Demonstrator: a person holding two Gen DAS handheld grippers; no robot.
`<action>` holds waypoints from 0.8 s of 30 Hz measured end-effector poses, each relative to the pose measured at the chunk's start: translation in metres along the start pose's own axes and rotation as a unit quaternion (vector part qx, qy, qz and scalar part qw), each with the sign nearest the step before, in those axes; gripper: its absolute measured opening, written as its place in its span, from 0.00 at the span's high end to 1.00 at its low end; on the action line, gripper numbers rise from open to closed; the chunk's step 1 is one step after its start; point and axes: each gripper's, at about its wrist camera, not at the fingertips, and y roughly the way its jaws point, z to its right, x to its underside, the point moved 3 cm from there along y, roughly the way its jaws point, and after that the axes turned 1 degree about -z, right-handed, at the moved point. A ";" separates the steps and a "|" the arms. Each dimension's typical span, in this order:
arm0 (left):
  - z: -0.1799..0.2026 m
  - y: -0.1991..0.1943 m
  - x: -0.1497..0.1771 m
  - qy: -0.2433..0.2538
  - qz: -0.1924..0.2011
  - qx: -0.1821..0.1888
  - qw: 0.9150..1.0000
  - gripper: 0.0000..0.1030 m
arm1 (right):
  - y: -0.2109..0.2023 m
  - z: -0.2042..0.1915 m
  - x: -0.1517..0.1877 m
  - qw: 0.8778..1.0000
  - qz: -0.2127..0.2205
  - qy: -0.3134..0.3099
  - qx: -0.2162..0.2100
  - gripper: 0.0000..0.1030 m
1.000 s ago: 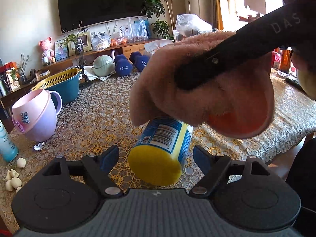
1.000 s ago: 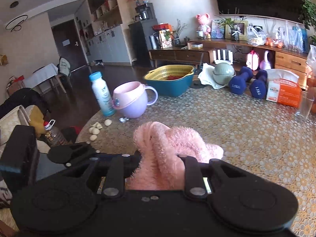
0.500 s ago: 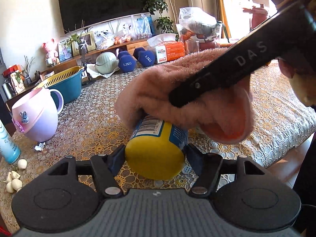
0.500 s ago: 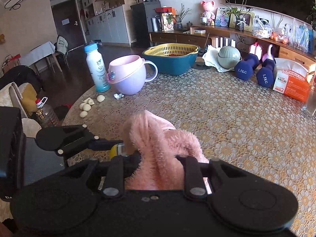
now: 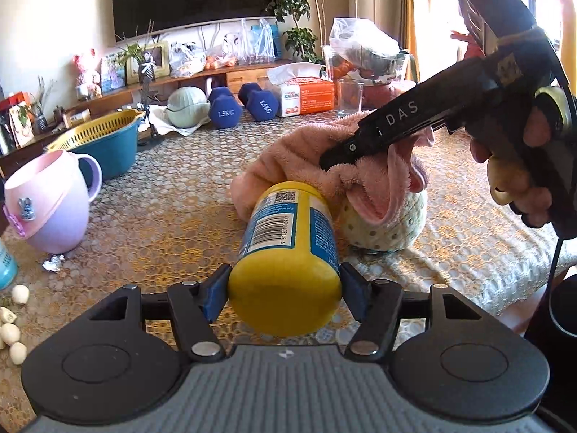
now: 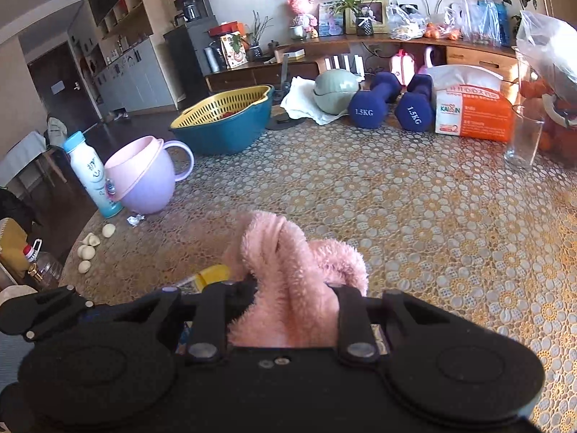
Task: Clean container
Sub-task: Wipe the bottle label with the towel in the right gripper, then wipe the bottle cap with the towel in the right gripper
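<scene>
A yellow container (image 5: 288, 252) with a blue label lies pointing away from me, its yellow base toward the left wrist camera. My left gripper (image 5: 285, 290) has it between the fingers; the jaws are closing and both blue pads touch its sides. My right gripper (image 6: 288, 299) is shut on a fluffy pink cloth (image 6: 288, 270). In the left wrist view the pink cloth (image 5: 299, 158) drapes over the container's far end, with a cream dotted round thing (image 5: 386, 223) under it. A hand holds the right gripper (image 5: 339, 155) from the right. Only a yellow sliver of the container (image 6: 212, 275) shows in the right wrist view.
On the lace tablecloth (image 6: 414, 216) stand a pink-purple cup (image 5: 47, 202), a teal basin with a yellow strainer (image 5: 104, 144), two blue dumbbells (image 5: 223, 108), an orange tissue pack (image 5: 306, 97) and a glass (image 5: 349, 95). Garlic cloves (image 5: 10, 324) lie left. The table edge runs at right.
The left jaws have closed in from wide apart until they touch the container's sides. The right gripper has come down with the cloth, which now rests on the container's far end.
</scene>
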 end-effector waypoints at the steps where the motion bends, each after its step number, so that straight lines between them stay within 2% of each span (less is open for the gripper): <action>1: 0.003 0.000 -0.001 -0.001 -0.001 0.006 1.000 0.39 | -0.004 0.002 0.001 1.000 0.002 -0.001 0.002 0.78; 6: 0.023 -0.002 -0.005 0.013 -0.004 0.031 0.999 0.39 | -0.042 0.008 0.008 1.000 0.024 -0.008 0.000 0.79; 13: 0.055 -0.003 -0.017 0.029 -0.007 0.061 0.998 0.39 | -0.098 -0.017 0.021 0.995 0.041 -0.060 -0.062 0.79; 15: 0.059 -0.003 -0.023 0.024 -0.011 0.067 0.997 0.39 | -0.100 -0.023 0.028 0.995 0.034 -0.069 -0.069 0.79; 17: 0.059 -0.003 -0.029 0.015 -0.016 0.071 0.997 0.39 | -0.095 -0.024 0.035 0.995 0.027 -0.079 -0.057 0.79; 24: 0.046 0.003 -0.045 -0.013 -0.023 0.066 0.997 0.39 | -0.064 0.021 0.035 1.000 0.020 -0.014 -0.011 0.79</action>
